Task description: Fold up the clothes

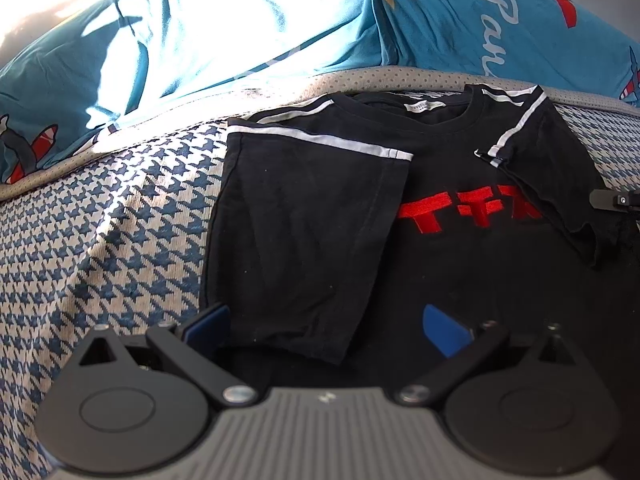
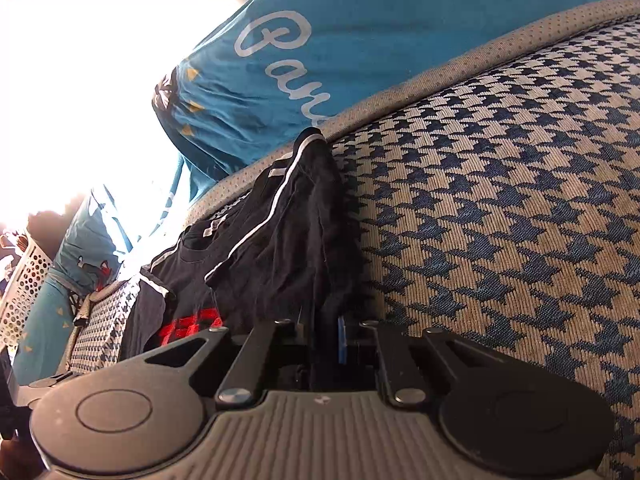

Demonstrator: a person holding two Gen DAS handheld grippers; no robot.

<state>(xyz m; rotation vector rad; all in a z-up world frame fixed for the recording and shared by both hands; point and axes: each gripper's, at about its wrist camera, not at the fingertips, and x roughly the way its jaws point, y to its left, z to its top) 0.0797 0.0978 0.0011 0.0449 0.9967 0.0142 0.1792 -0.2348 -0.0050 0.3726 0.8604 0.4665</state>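
Shirt [image 1: 420, 208], black with red lettering and white shoulder stripes, fills centre of left wrist frame, flat on houndstooth mattress [image 1: 100, 220]; one sleeve folded inward. Left tongs [image 1: 326, 324] at bottom centre, spread wide, gripping nothing, folded sleeve hem between the blue pads. Teal bedding [image 1: 200, 32] along top. Right wrist frame: right tongs [image 2: 324, 344] at bottom centre pinched tight on bunched black shirt fabric, which rises toward frame centre; rest of shirt lies left of centre.
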